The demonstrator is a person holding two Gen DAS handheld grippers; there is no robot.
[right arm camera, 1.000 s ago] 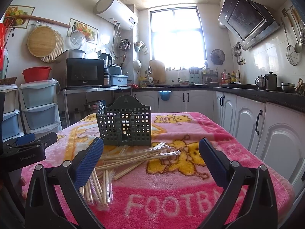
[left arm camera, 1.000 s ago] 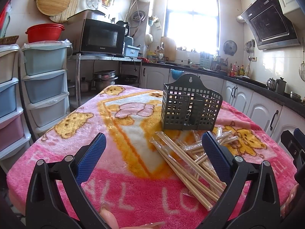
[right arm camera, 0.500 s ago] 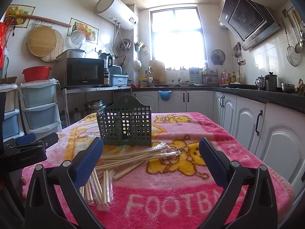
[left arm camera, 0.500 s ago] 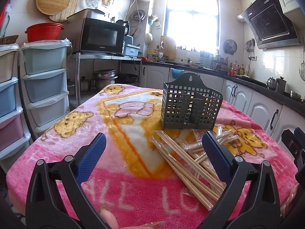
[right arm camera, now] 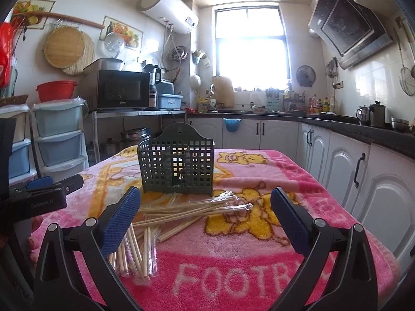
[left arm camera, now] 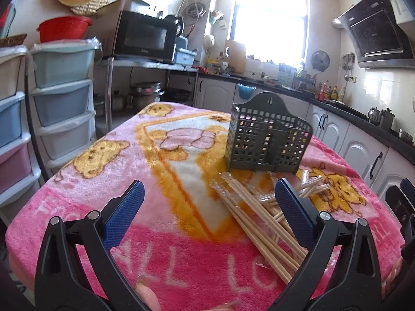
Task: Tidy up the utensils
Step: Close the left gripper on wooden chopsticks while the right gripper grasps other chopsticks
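Home kitchen: microwave (right arm camera: 118, 89), range hood (right arm camera: 347, 29), white cabinets (right arm camera: 337, 155).

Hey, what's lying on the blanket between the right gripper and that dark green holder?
In the right wrist view, a loose pile of plastic-wrapped wooden chopsticks lies on the pink blanket, between the open right gripper and the dark green slotted plastic holder.

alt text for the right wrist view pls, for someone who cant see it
The open right gripper hovers over a pink cartoon blanket where wrapped chopsticks lie scattered before an upright, empty-looking green holder. The left gripper shows at the left edge; a sunlit kitchen lies behind.
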